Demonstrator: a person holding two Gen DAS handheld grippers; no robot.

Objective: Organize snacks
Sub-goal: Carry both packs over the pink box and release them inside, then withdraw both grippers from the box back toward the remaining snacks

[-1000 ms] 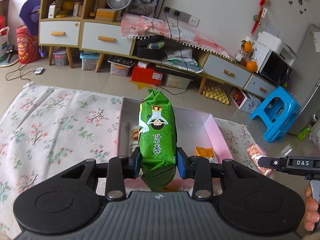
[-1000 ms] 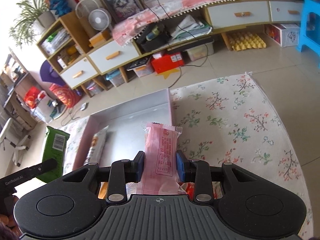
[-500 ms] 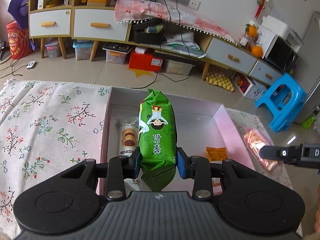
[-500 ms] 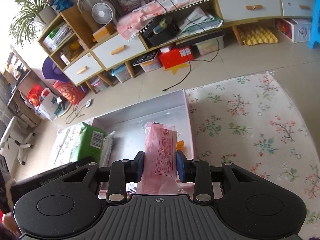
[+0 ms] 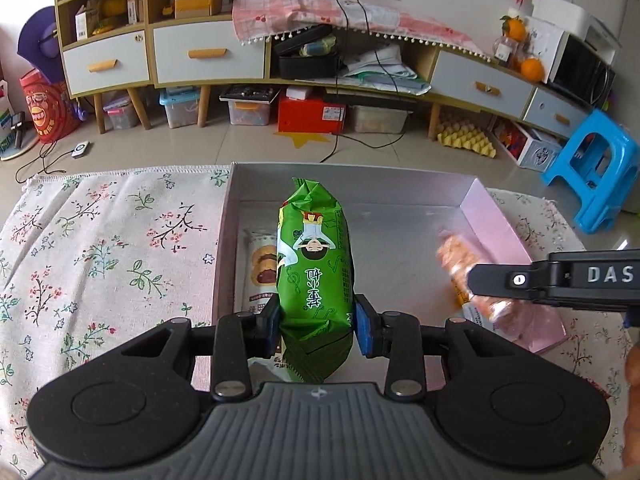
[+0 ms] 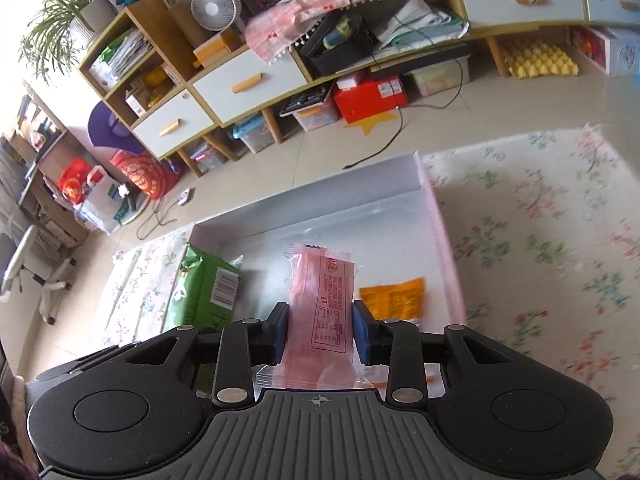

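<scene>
In the left wrist view, the left gripper (image 5: 316, 326) pinches one green snack pack (image 5: 314, 276) upright between its blue pads, above the open pink box (image 5: 496, 220) on the floral cloth (image 5: 100, 248), with one cookie packet (image 5: 260, 268) lying on the box floor just behind it. In the right wrist view, the right gripper (image 6: 320, 330) clamps one pink wafer packet (image 6: 322, 304) over the same box, where one orange sachet (image 6: 394, 298) lies just beside its right pad.

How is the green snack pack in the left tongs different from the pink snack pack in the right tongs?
The green pack is opaque, puffy and wide; the pink pack is translucent, flat and narrower. The green one shows a cartoon figure; the pink one shows only printed text. Both are clamped upright over the box.
</scene>
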